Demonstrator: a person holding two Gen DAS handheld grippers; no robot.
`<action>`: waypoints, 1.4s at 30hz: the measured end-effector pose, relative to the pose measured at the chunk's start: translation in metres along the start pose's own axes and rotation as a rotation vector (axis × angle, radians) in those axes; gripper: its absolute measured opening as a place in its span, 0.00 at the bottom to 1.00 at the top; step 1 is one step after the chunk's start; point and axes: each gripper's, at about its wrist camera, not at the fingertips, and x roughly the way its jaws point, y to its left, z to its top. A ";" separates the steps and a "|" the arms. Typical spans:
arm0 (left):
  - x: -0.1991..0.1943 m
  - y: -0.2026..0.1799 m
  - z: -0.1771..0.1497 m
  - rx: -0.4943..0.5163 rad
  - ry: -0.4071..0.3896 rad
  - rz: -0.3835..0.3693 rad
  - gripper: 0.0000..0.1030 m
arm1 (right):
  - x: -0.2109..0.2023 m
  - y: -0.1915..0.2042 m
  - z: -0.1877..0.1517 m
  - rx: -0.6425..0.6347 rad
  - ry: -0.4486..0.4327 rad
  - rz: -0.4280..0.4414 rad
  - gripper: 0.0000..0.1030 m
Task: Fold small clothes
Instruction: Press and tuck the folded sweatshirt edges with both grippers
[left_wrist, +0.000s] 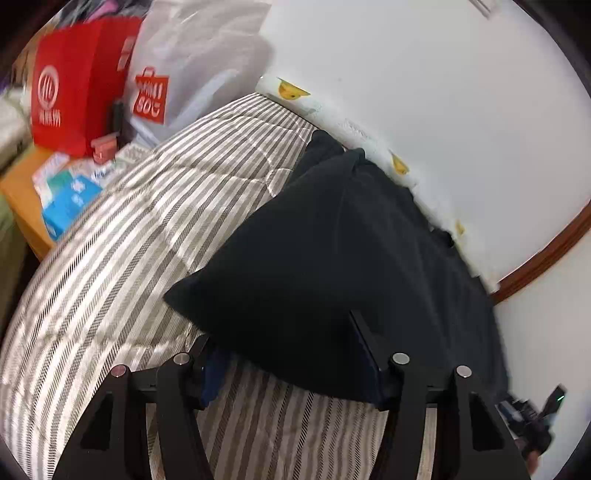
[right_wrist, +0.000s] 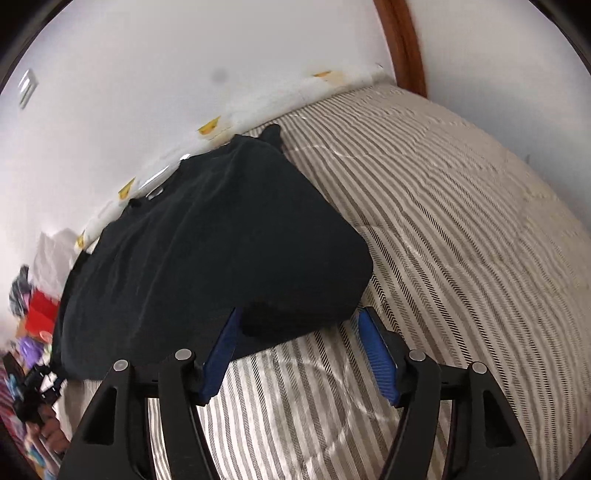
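A black garment lies on a bed with a grey and white striped quilt, along the wall. My left gripper is open, its blue-padded jaws wide apart around the garment's near left corner, which drapes between them. In the right wrist view the same garment spreads to the left. My right gripper is open, jaws apart on either side of the garment's near right corner. The fabric corner sits between the pads and is not pinched.
A white wall borders the bed's far side, with a brown wooden frame. A red bag, a white shopping bag and blue packets sit on an orange surface left of the bed. Striped quilt stretches to the right.
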 end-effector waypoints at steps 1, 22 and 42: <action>0.001 -0.003 0.000 0.015 -0.002 0.017 0.54 | 0.005 -0.002 0.001 0.018 0.008 0.017 0.63; -0.034 -0.018 -0.019 0.118 -0.004 0.048 0.15 | -0.021 -0.007 0.002 0.025 -0.097 0.061 0.19; -0.087 0.014 -0.101 0.074 0.049 -0.055 0.30 | -0.092 -0.048 -0.080 -0.089 -0.124 -0.120 0.37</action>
